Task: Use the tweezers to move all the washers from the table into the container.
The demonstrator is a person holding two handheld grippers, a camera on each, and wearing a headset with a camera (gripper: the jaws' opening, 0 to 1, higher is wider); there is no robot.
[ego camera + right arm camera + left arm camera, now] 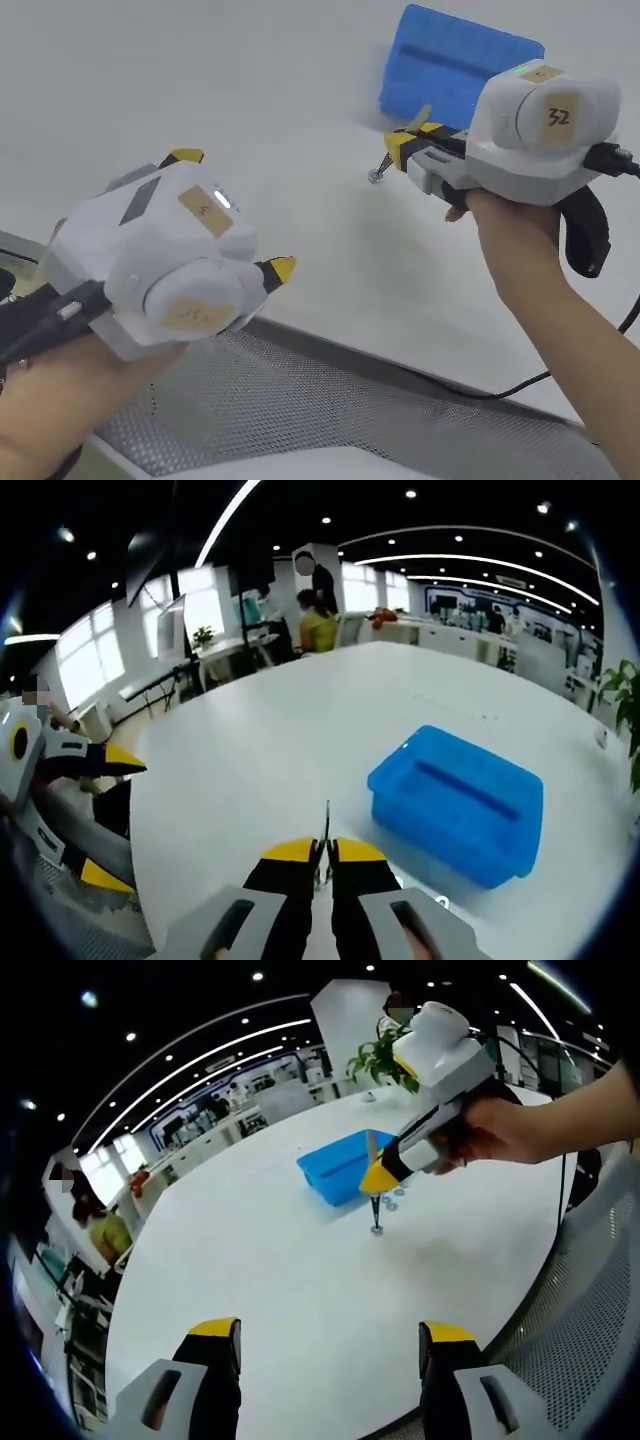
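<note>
left gripper (232,212): fingers apart | right gripper (405,143): fingers pinched together

Open table (250,90) stretches left of the container (450,60)

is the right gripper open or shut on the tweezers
Shut. In the right gripper view, the right gripper has its yellow-tipped jaws pressed together, with the thin tweezers poking out between them.
</note>
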